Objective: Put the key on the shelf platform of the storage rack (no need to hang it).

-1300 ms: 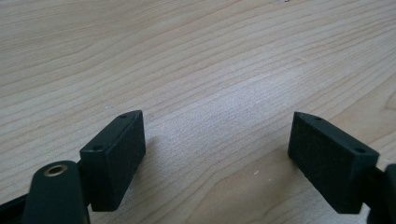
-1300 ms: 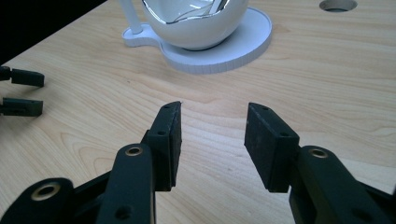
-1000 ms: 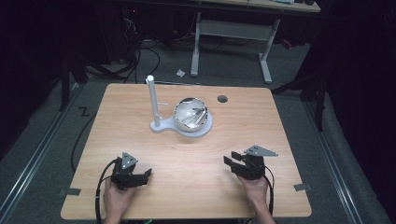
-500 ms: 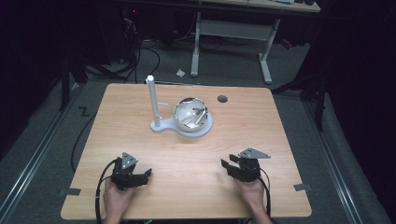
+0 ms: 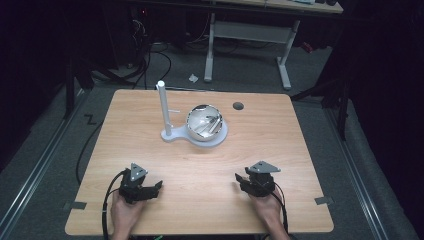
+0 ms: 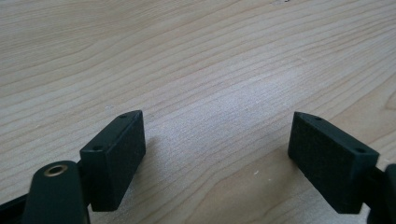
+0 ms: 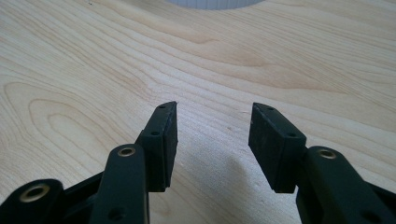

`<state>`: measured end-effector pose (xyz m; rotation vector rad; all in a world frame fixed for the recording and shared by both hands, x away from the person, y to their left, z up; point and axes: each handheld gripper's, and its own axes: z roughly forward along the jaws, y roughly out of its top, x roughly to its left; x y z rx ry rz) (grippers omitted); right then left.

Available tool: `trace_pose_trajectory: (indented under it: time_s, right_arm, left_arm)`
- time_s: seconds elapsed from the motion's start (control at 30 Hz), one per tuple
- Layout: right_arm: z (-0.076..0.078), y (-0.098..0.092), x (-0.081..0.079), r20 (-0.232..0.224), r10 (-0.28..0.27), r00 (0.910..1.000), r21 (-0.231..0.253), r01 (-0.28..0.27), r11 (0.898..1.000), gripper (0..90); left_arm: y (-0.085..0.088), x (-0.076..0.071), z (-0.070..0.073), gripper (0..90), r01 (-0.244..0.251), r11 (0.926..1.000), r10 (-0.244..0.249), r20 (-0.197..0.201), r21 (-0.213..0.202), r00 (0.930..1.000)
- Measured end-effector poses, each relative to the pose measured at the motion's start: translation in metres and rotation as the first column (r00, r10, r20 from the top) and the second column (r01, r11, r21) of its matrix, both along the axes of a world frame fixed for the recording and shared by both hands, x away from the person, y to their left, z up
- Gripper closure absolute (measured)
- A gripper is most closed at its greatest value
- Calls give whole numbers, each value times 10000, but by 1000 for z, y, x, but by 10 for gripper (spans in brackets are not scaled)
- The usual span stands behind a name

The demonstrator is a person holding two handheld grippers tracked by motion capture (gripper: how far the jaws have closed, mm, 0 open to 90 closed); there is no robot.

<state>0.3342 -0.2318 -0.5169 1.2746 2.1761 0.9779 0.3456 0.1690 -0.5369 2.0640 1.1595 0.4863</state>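
Bowl (image 5: 205,121) midtable; white base edge (image 7: 210,3) beyond right tongs (image 7: 212,140).

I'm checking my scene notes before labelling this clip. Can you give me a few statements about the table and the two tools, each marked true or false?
1. Both tools are open with nothing between their jaws. True: the left tool and the right tool show only bare wood between them.
2. The metal bowl sits on a white base with an upright post. True.
3. The right tool is touching the bowl. False: it rests near the table's near edge, well apart from the bowl.
4. The post stands to the right of the bowl in the high view. False: it stands to the left.
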Motion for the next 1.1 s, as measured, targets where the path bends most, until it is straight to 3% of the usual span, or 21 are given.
trace_pose_trajectory:
  time_s: [0.73, 1.1]
  right_arm:
    - [-11, 4, 2, -438, -95, 9990, -38, 93, 9999, 508]
    - [-14, 6, 1, -232, -109, 9997, -196, 104, 9998, 487]
  left_arm:
    - [0, 0, 0, 195, -2, 10000, 2, 3, -6, 10000]
    - [0, 0, 0, 195, -10, 10000, 10, 9, -19, 10000]
